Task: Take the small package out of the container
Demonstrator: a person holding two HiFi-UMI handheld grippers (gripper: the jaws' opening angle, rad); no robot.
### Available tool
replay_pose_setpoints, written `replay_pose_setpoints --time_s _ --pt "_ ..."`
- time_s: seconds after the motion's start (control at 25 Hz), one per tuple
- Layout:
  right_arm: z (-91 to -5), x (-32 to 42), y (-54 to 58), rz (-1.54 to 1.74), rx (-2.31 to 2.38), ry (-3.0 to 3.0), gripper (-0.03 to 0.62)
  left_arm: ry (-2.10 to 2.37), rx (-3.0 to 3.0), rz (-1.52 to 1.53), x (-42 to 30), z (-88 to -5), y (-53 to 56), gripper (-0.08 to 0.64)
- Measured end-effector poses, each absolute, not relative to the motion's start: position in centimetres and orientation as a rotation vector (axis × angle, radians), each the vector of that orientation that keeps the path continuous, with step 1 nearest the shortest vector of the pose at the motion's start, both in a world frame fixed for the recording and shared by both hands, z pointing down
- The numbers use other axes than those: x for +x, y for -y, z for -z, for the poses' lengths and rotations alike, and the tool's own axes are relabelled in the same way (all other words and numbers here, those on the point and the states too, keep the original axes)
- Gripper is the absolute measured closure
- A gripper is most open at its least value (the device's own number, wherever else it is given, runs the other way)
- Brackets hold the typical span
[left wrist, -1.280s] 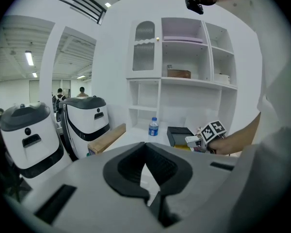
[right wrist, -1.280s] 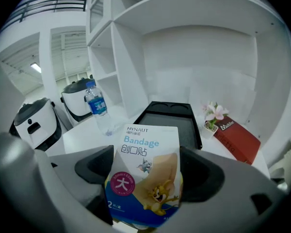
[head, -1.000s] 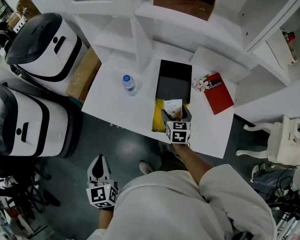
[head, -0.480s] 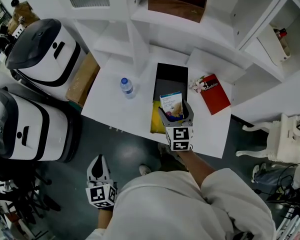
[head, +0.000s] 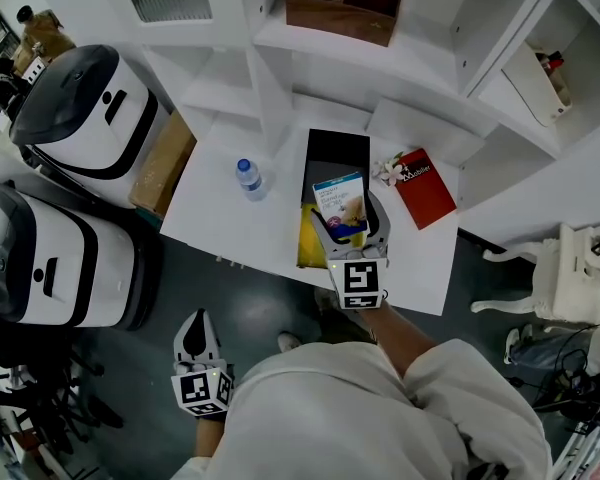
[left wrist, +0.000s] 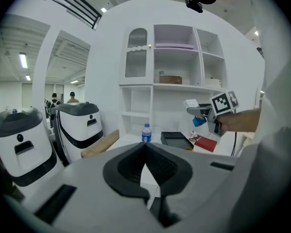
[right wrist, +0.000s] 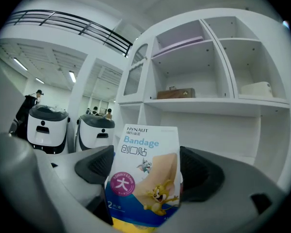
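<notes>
The right gripper (right wrist: 145,171) is clamped on the small package (right wrist: 144,174), its dark ribbed pads (right wrist: 94,165) pressing the two side edges with only the pack's width between them. The package is a flat, glossy printed pouch (white at the top, a blue band and yellow lower down, "Bandage" in blue letters). Its bottom edge is cut off in the right gripper view.

From the head view the package (head: 341,203) is held above the black container (head: 337,158) on the white tabletop (head: 240,228). Gripper and pouch cover part of the container's yellow inside.

The left gripper (left wrist: 145,166) hangs low beside the person with its jaws together on nothing.
</notes>
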State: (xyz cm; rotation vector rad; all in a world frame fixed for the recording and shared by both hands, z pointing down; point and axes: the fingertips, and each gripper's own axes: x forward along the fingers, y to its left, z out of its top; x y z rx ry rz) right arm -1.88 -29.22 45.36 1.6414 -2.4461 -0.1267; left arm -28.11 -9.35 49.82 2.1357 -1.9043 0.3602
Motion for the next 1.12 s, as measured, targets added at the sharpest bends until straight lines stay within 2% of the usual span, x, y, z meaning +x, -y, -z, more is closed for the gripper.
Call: replay_pose_setpoints --time_s 0.36,1.12 --pt "-40.1 -1.6 28.3 0.292 1.681 2.498 0.179 1.902 2.153 -0.358 -27.6 -49.5 9.4 0.552" --pt "-35.0 -0.6 26.0 0.337 1.702 2.512 0.179 1.902 2.171 -0.359 -26.7 -49.0 9.1 0.552"
